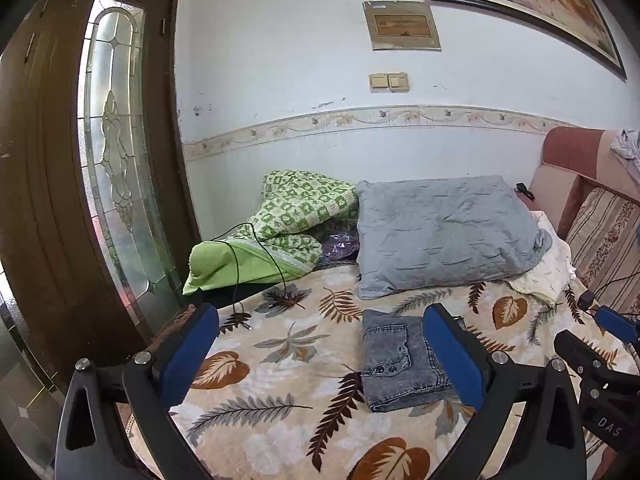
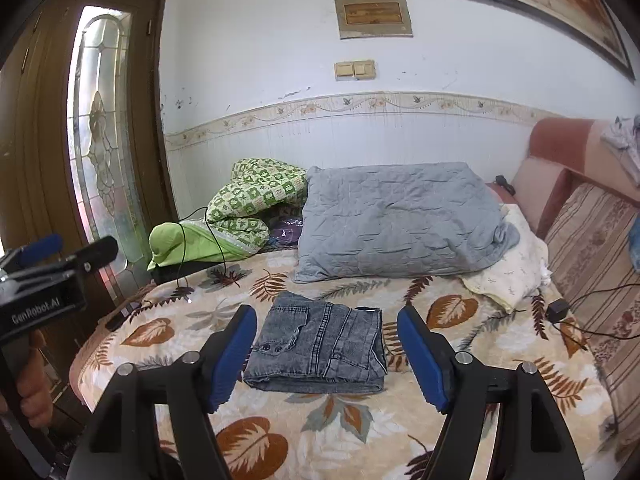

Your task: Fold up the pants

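Right wrist view: folded pants (image 2: 318,350) between spread gripper (image 2: 326,354) fingers

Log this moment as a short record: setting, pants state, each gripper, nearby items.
setting: bed with leaf-print blanket
pants: grey jeans folded into a compact rectangle, lying flat
left gripper: open, empty, above the bed
right gripper: open, empty, jeans seen between its fingers but untouched
nearby: grey pillow, green quilt
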A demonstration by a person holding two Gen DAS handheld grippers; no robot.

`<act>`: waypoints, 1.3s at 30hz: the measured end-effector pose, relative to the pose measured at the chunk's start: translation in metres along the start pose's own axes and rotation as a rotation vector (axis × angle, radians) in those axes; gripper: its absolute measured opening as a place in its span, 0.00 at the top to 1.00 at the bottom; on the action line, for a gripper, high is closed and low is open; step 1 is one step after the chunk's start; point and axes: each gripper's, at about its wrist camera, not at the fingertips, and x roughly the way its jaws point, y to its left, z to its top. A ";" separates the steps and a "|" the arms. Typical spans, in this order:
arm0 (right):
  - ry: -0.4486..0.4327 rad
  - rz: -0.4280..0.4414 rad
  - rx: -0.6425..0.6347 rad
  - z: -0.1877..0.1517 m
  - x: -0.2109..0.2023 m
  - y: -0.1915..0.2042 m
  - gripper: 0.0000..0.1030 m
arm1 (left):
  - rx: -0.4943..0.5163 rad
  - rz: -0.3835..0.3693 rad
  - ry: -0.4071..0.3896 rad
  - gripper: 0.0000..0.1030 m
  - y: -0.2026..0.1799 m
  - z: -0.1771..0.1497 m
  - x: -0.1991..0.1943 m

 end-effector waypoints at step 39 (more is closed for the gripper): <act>-0.019 0.006 -0.024 -0.007 -0.055 0.034 0.25 | -0.030 0.036 -0.012 0.01 0.020 -0.019 -0.062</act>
